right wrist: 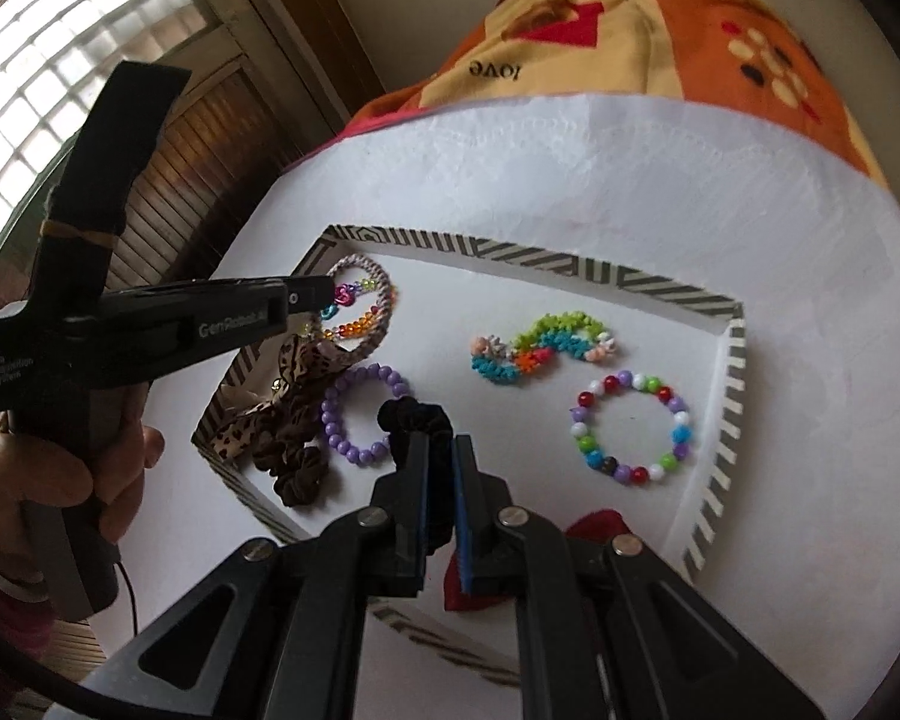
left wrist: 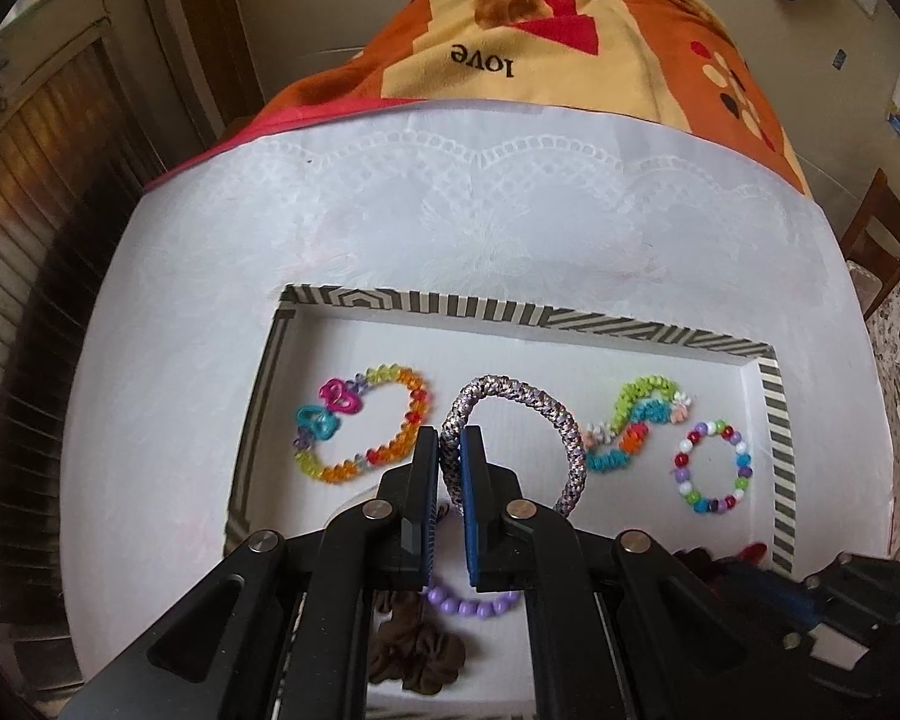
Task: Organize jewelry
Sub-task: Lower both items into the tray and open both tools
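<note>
A shallow white tray with a striped rim [left wrist: 528,307] [right wrist: 510,255] lies on the white table. My left gripper [left wrist: 449,450] is shut on a silver braided hair band [left wrist: 573,450], held over the tray; the band shows in the right wrist view [right wrist: 378,282] at the tray's far left. My right gripper [right wrist: 441,450] is shut on a black scrunchie [right wrist: 417,414] above the tray's near side. In the tray lie an orange bead bracelet [left wrist: 390,450], a green-teal coil band [left wrist: 630,426] [right wrist: 546,348], a mixed bead bracelet [left wrist: 714,468] [right wrist: 630,426] and a purple bead bracelet [right wrist: 354,420] [left wrist: 474,606].
A leopard-print bow [right wrist: 282,420] and a brown scrunchie [left wrist: 414,660] [right wrist: 294,474] lie at the tray's near left. A red item [right wrist: 594,534] lies under my right gripper. An orange "love" blanket [left wrist: 540,48] covers the far side. A wooden chair [left wrist: 882,234] stands right.
</note>
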`<action>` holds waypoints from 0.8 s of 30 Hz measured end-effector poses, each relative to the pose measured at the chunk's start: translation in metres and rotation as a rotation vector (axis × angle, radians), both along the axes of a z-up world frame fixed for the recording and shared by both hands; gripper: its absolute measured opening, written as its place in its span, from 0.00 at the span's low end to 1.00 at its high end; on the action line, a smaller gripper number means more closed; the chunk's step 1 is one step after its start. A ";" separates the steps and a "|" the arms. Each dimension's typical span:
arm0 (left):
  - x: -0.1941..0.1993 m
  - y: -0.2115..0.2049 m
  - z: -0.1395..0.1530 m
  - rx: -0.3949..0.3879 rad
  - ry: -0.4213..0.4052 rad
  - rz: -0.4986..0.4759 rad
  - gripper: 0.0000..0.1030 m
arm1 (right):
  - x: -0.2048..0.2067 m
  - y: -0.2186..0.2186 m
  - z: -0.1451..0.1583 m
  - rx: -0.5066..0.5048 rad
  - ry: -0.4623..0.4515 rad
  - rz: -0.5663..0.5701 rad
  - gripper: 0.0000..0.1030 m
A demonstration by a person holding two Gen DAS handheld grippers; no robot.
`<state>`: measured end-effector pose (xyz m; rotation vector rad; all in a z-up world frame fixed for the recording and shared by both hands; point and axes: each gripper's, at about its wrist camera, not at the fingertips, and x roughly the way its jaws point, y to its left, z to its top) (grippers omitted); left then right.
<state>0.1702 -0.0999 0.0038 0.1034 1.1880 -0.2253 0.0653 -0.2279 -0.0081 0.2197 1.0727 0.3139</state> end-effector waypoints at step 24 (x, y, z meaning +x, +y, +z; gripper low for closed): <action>0.029 -0.005 -0.057 0.019 0.098 0.058 0.10 | 0.030 -0.014 -0.057 -0.031 0.090 -0.101 0.28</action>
